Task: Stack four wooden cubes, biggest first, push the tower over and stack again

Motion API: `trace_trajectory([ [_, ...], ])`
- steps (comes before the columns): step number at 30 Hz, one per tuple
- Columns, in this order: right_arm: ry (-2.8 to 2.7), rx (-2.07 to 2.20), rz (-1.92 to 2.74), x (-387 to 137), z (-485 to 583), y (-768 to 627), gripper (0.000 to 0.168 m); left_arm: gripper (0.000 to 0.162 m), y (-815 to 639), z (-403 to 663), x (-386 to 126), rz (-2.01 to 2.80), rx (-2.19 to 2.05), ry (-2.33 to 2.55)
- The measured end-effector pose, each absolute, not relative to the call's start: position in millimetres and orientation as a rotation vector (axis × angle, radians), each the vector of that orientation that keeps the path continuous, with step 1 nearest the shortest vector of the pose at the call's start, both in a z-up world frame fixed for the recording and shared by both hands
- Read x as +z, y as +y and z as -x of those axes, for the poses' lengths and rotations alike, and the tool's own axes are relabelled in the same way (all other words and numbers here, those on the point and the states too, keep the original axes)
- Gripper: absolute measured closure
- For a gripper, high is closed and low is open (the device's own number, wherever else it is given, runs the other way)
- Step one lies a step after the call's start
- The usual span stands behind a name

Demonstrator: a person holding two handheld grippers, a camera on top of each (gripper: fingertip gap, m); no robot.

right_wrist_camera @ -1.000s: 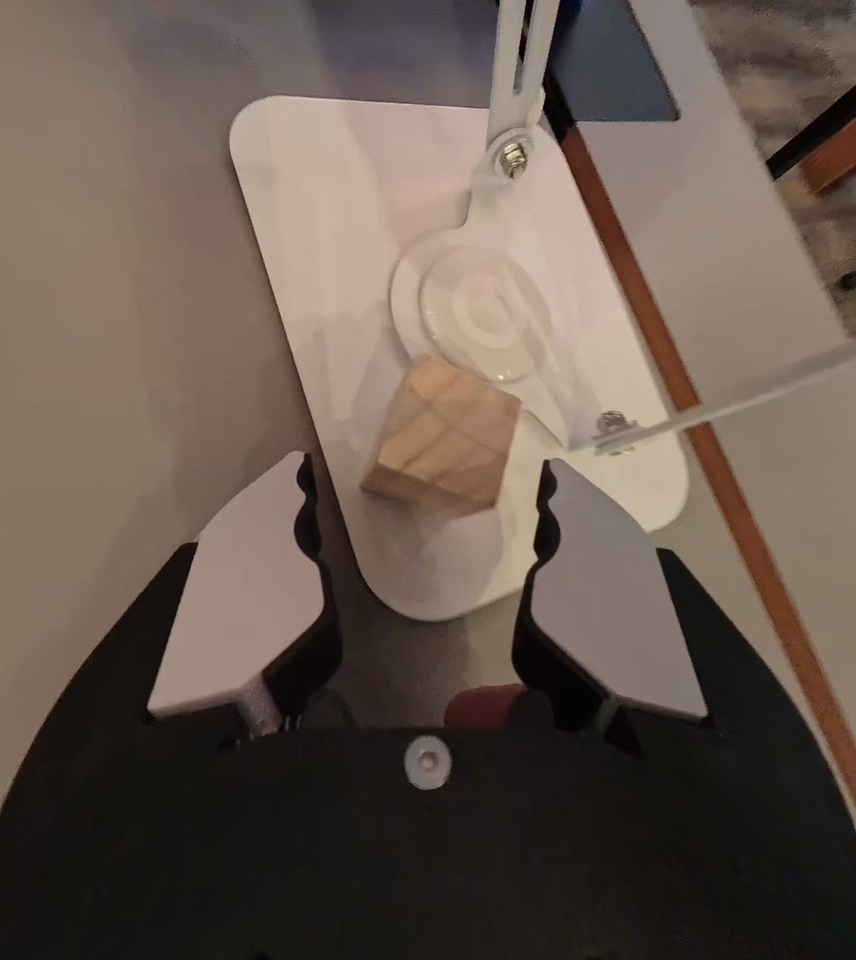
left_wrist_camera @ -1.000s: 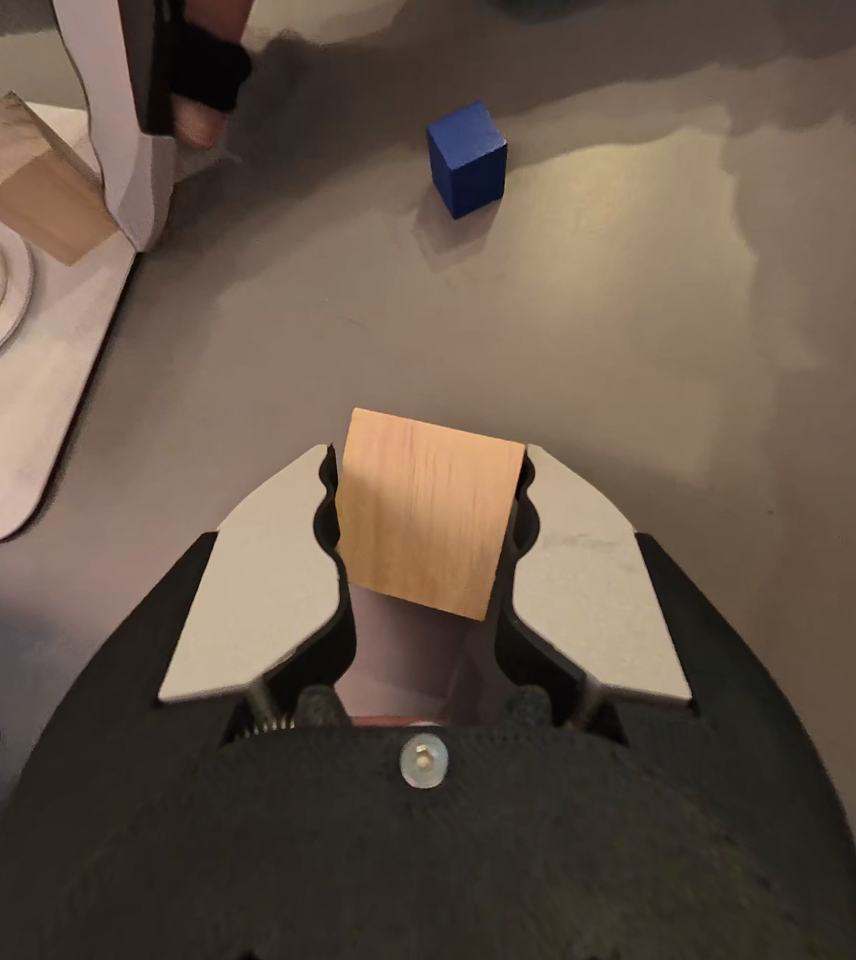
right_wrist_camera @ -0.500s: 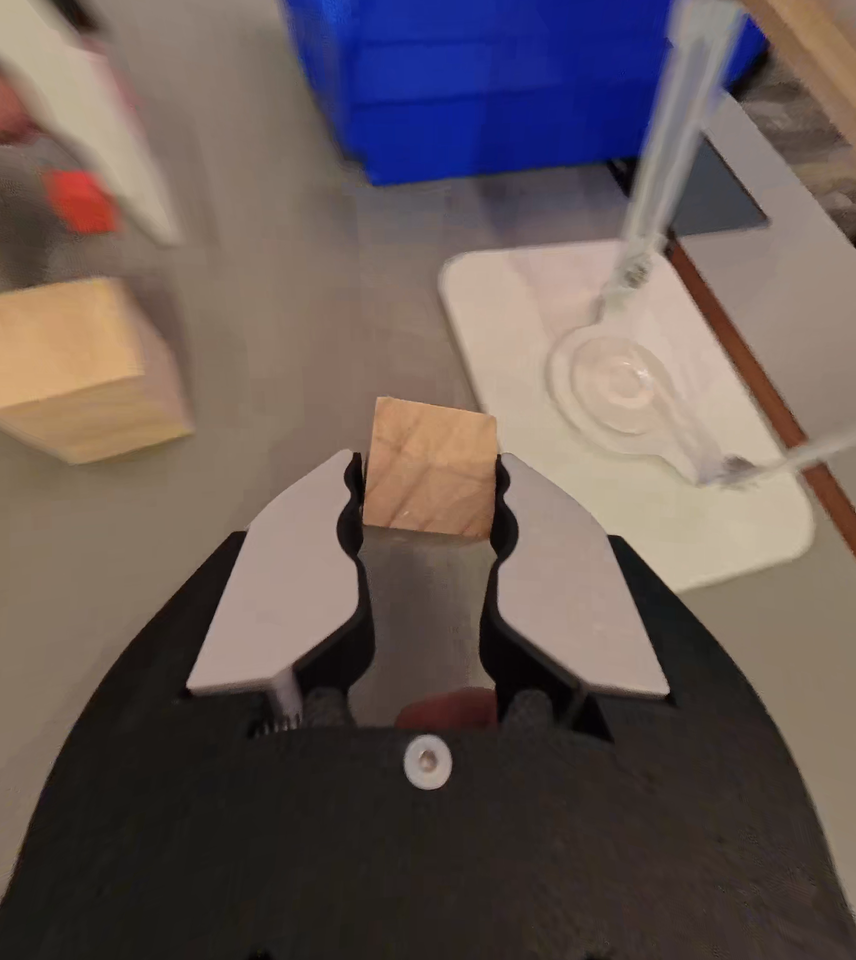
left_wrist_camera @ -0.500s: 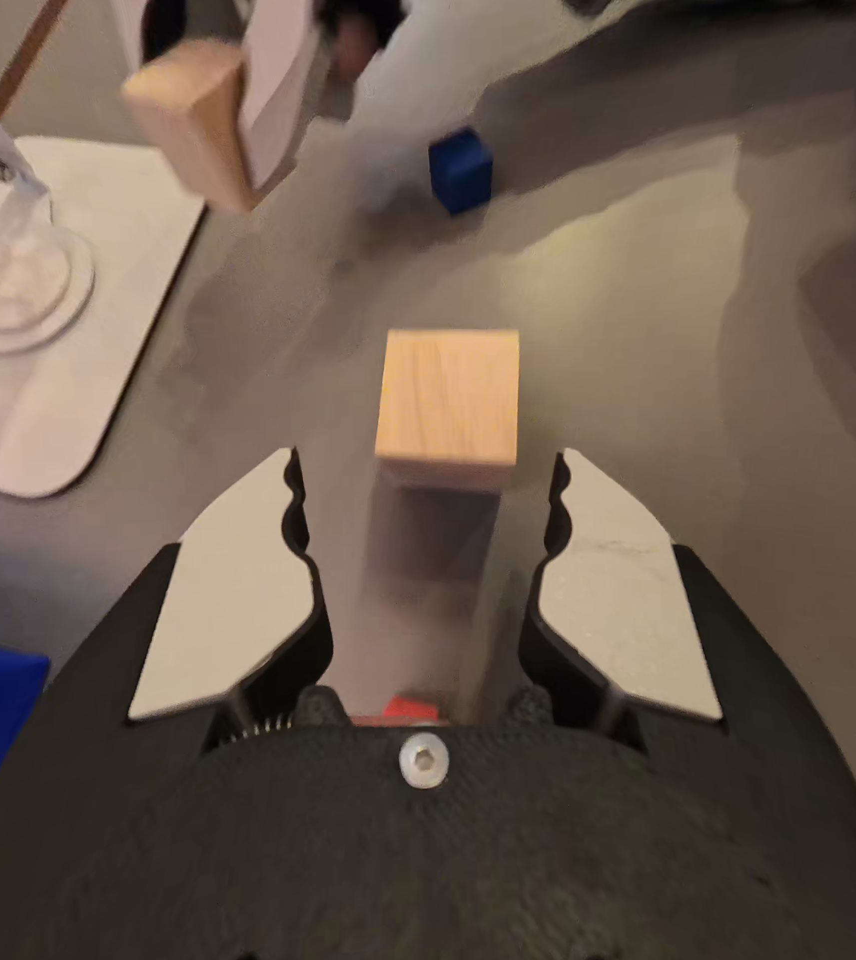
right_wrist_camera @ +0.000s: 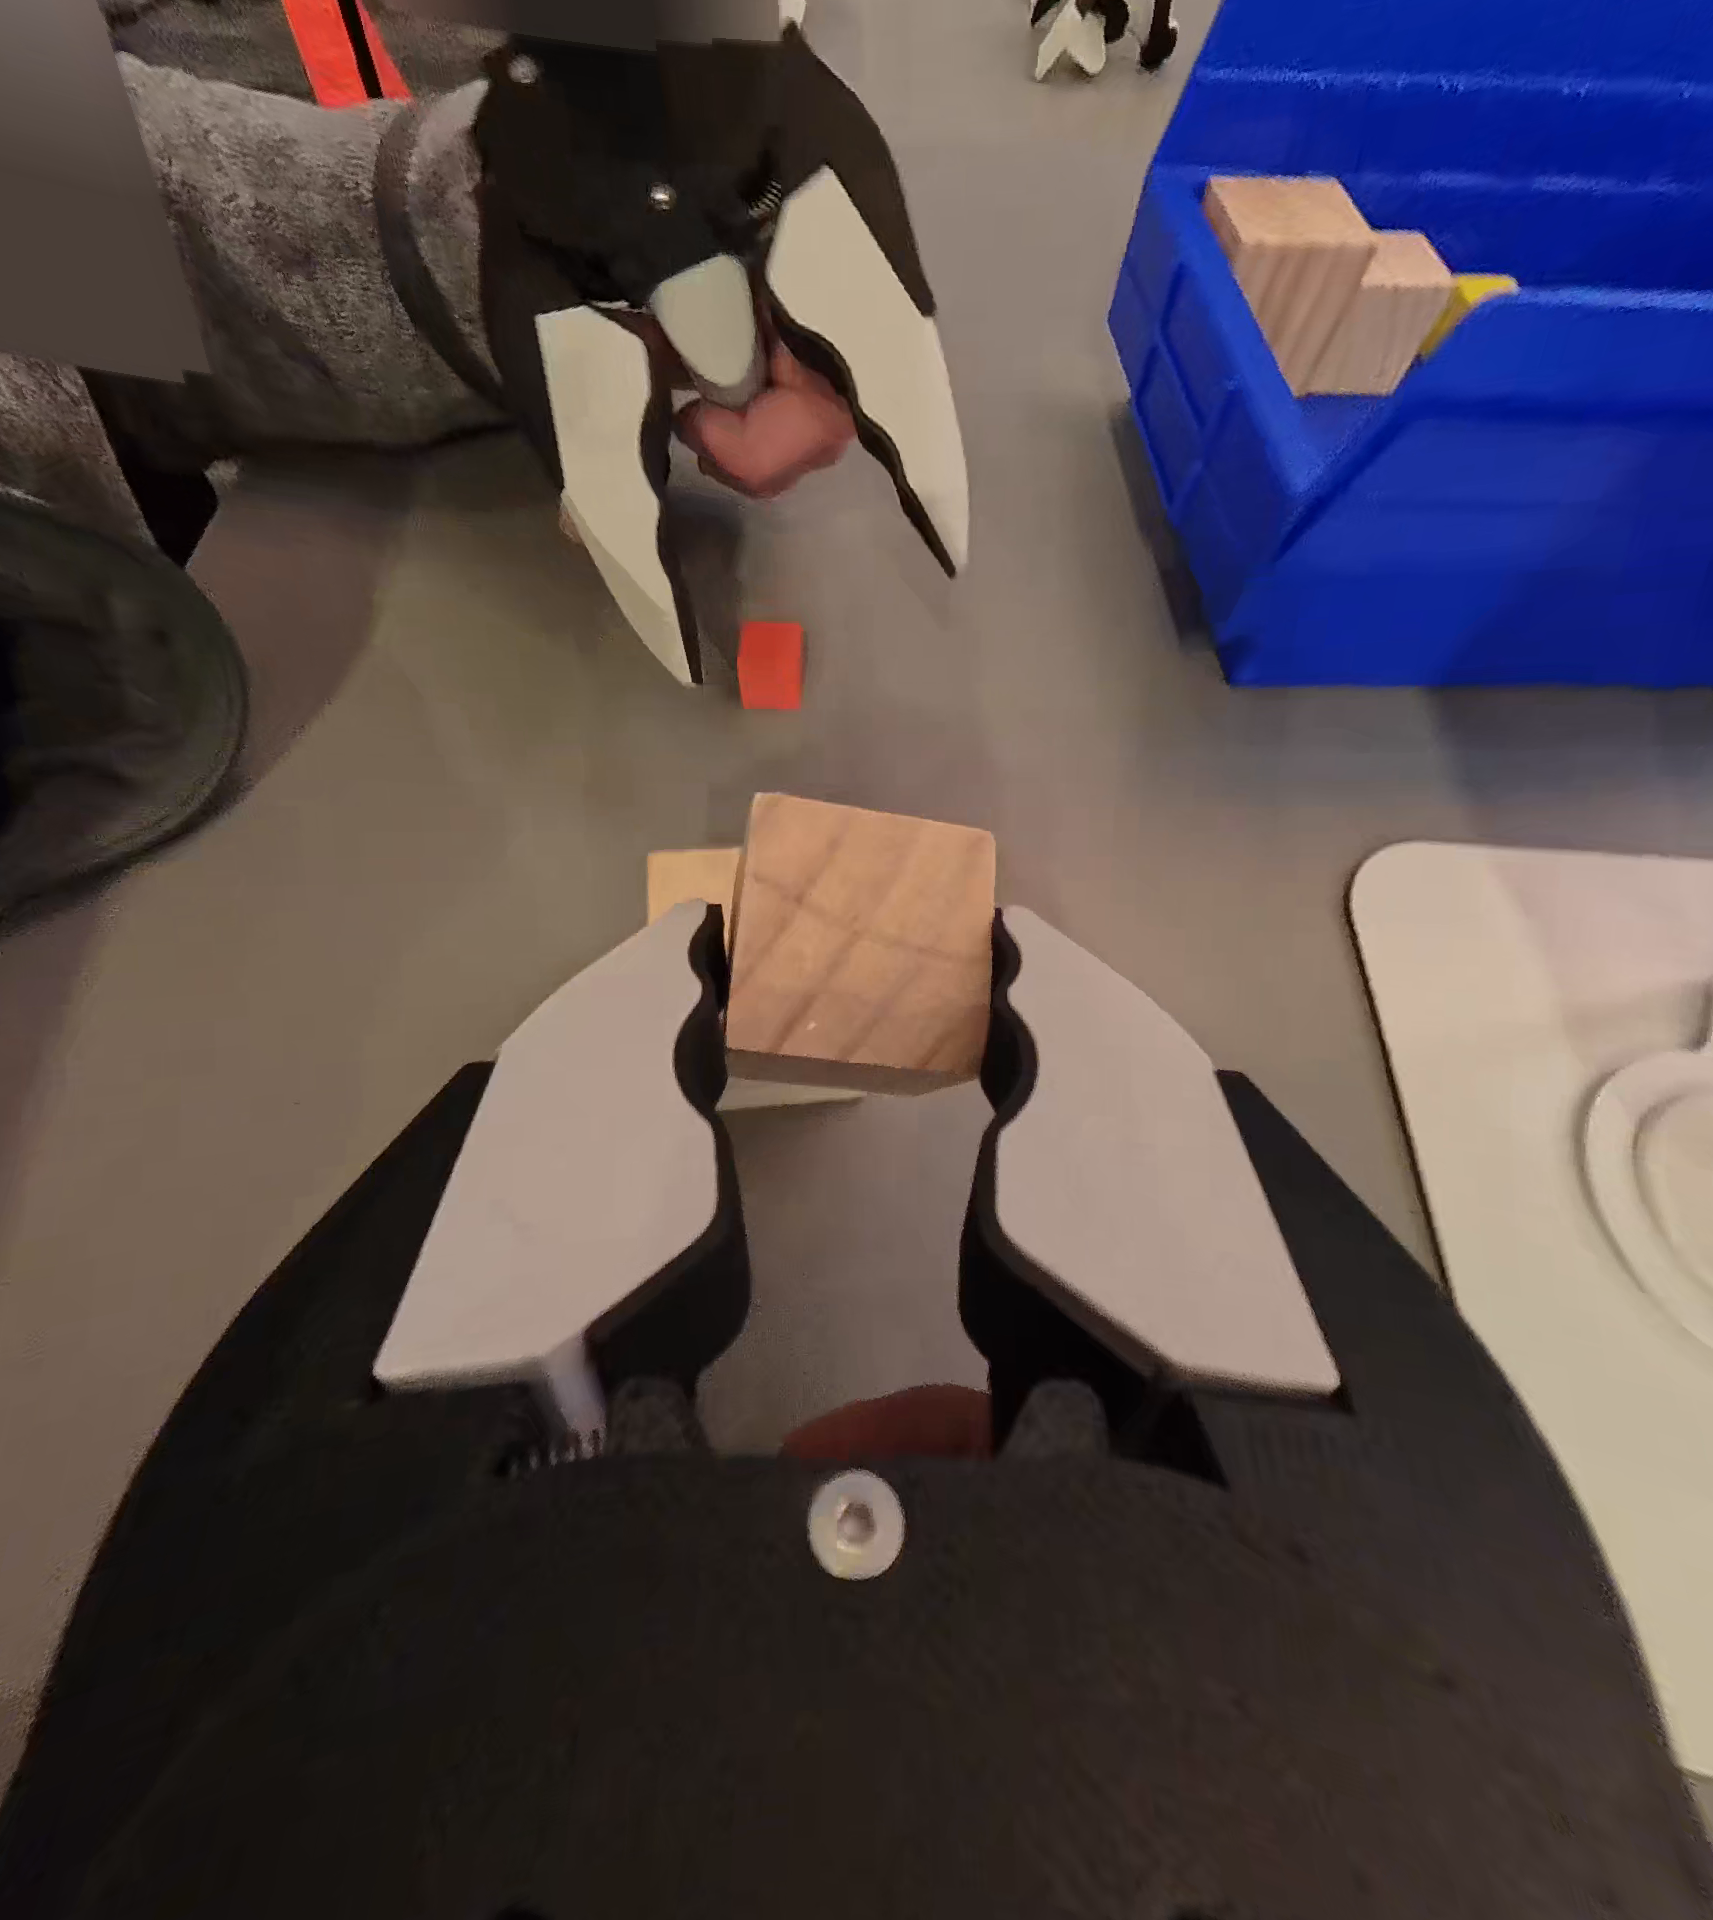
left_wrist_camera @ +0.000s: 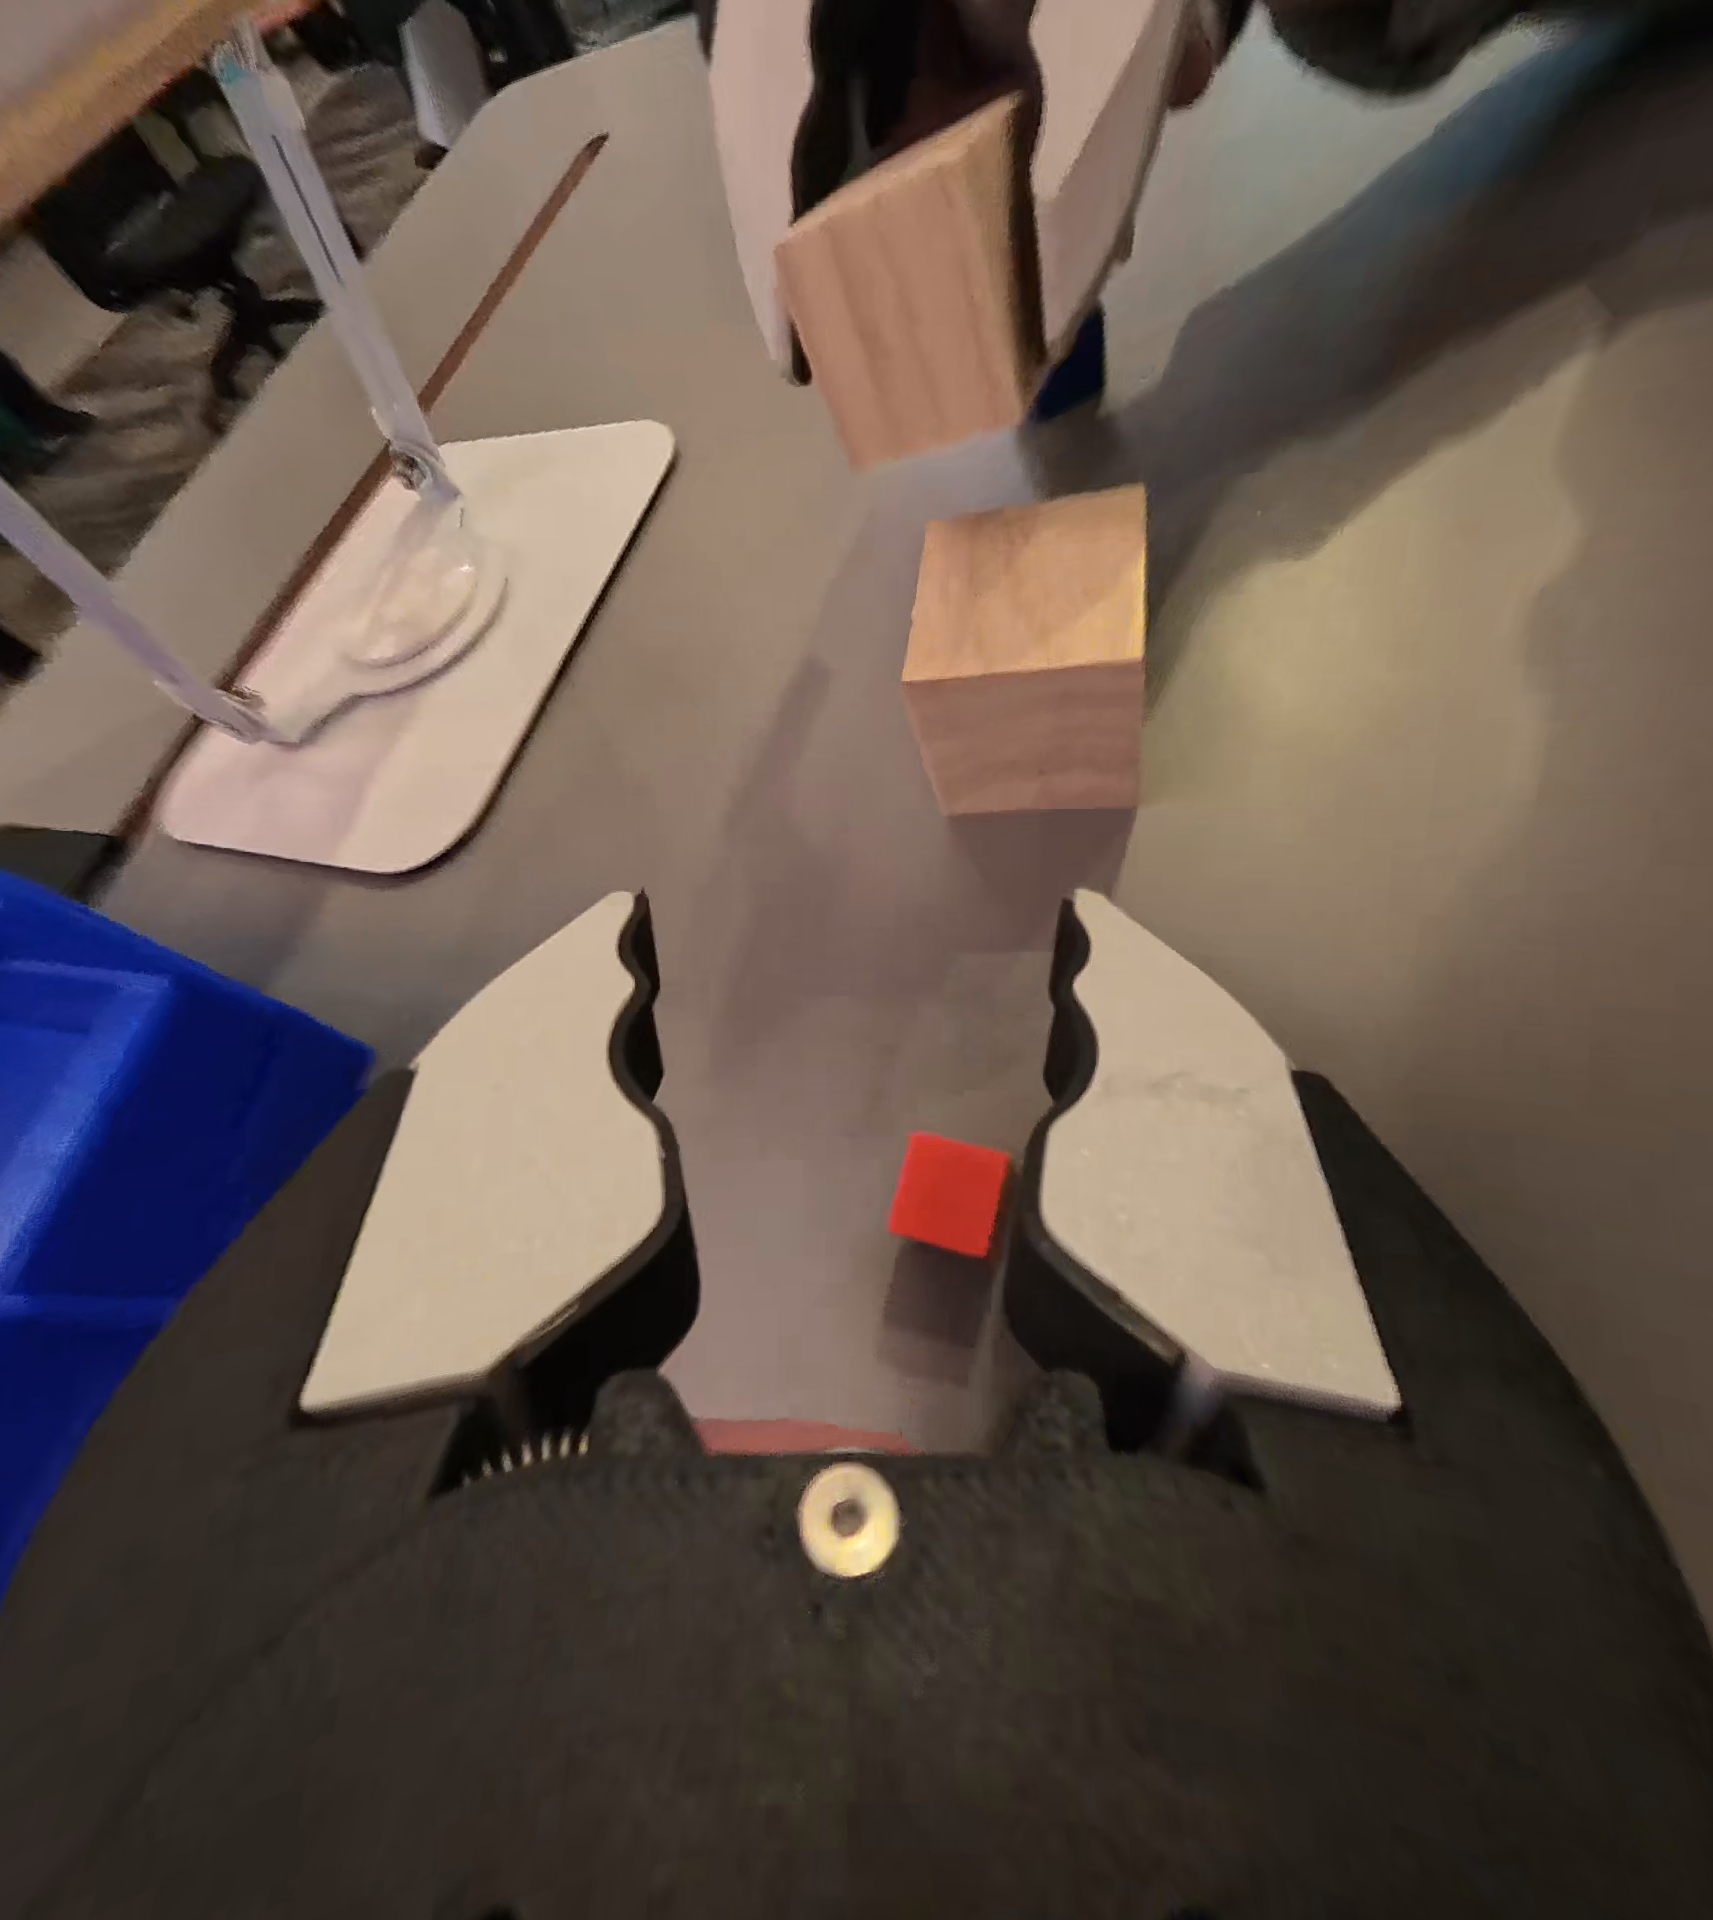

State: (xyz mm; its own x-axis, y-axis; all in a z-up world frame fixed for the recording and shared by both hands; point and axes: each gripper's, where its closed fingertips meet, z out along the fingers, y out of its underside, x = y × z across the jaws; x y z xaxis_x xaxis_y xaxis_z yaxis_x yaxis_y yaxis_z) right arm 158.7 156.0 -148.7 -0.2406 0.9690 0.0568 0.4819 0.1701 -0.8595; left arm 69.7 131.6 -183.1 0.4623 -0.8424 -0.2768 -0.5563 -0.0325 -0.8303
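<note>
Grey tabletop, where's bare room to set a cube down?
Bare grey tabletop lies open beside the natural wooden cube standing on it, on the side away from the white base plate. It is crowded between the blue plastic bin, small red cube and open left gripper.

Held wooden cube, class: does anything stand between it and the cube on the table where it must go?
Nothing visible does. The held cube, clamped in the right gripper, hangs above the resting cube; only air shows between them.

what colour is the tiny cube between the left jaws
Red cube; the left wrist view shows it best.
</note>
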Motion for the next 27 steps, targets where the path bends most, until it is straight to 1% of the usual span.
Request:
trace_trajectory([
  [2, -1.865, 0.916, 1.349, -144, -154, 147, 0.12, 0.089, 133, -67, -190, 1.783, -0.445, 1.18],
  [4, -1.929, 0.858, 1.343, -146, -152, 138, 0.12, 0.083, 130, -58, -196, 1.817, -0.356, 1.241],
  [5, -1.954, 0.82, 1.341, -149, -151, 135, 0.12, 0.083, 128, -55, -189, 1.796, -0.328, 1.236],
  [8, -1.997, 0.76, 1.341, -156, -144, 129, 0.12, 0.082, 110, -59, -182, 1.804, -0.436, 1.262],
  [10, -2.03, 0.715, 1.385, -167, -140, 131, 0.12, 0.078, 108, -53, -194, 1.857, -0.382, 1.268],
  [12, -2.063, 0.692, 1.439, -177, -139, 130, 0.118, 0.078, 103, -49, -205, 1.891, -0.329, 1.281],
  [14, -2.057, 0.594, 1.465, -178, -146, 140, 0.102, 0.078, 96, -49, -219, 1.929, -0.356, 1.296],
  [18, -1.963, 0.656, 1.436, -148, -174, 141, 0.098, 0.079, 100, -43, -233, 1.983, -0.354, 1.275],
  [21, -1.84, 0.602, 1.535, -142, -221, 169, 0.098, 0.082, 107, -42, -232, 1.982, -0.357, 1.257],
  [23, -1.793, 0.571, 1.679, -161, -258, 188, 0.104, 0.083, 110, -43, -233, 1.987, -0.356, 1.26],
  [27, -1.801, 0.481, 1.846, -213, -289, 196, 0.104, 0.086, 110, -43, -235, 1.994, -0.35, 1.267],
])
